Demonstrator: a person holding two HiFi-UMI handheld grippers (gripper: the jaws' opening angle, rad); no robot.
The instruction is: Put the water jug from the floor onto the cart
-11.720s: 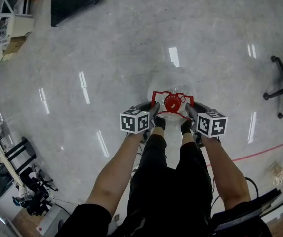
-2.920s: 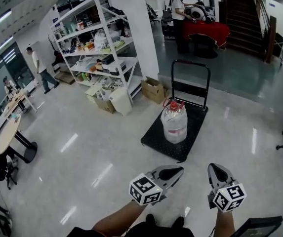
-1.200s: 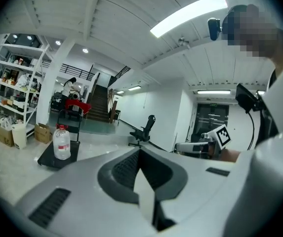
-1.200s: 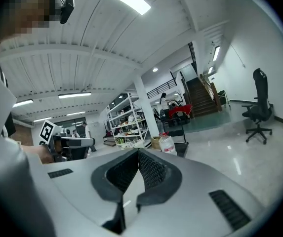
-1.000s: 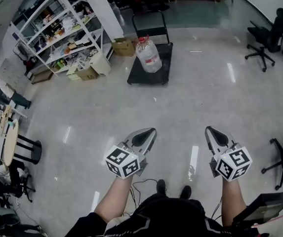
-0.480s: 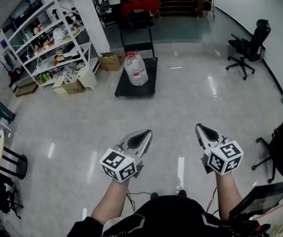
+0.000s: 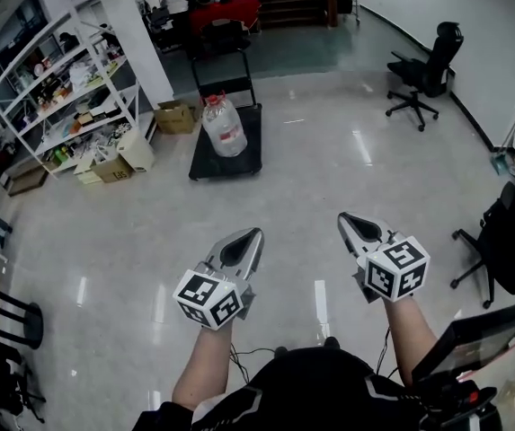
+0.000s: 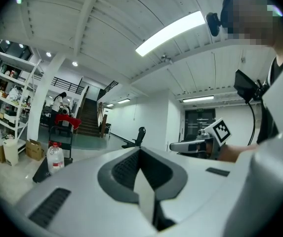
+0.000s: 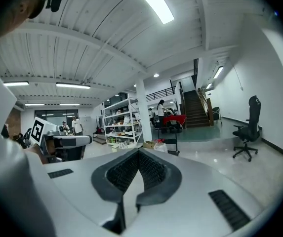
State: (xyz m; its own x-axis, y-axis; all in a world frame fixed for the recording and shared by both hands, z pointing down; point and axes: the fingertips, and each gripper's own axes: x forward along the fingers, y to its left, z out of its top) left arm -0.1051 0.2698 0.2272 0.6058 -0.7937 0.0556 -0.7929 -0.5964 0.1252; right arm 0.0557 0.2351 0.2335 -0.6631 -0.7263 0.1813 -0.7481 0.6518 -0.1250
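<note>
From my end the placing step looks finished. The jug stands on the cart at the far side of the room, a little left of centre, and not on the floor. It sits toward the far end of the deck, near the handle, with the shelves off to the left and a chair far right.

The jug is upright. Its long axis runs vertical, with the red cap on top and the neck pointing at the ceiling. I see no lean beyond what the wide lens adds.

Both tools are near me and well apart from the cart. The left gripper has its jaws pressed together with nothing between them, and the right gripper likewise is closed on nothing. They are held side by side, pointing roughly toward the far wall.

I judge that no carrying move is left. If anything, the next move calls only for a check that the jug sits squarely on the deck.
</note>
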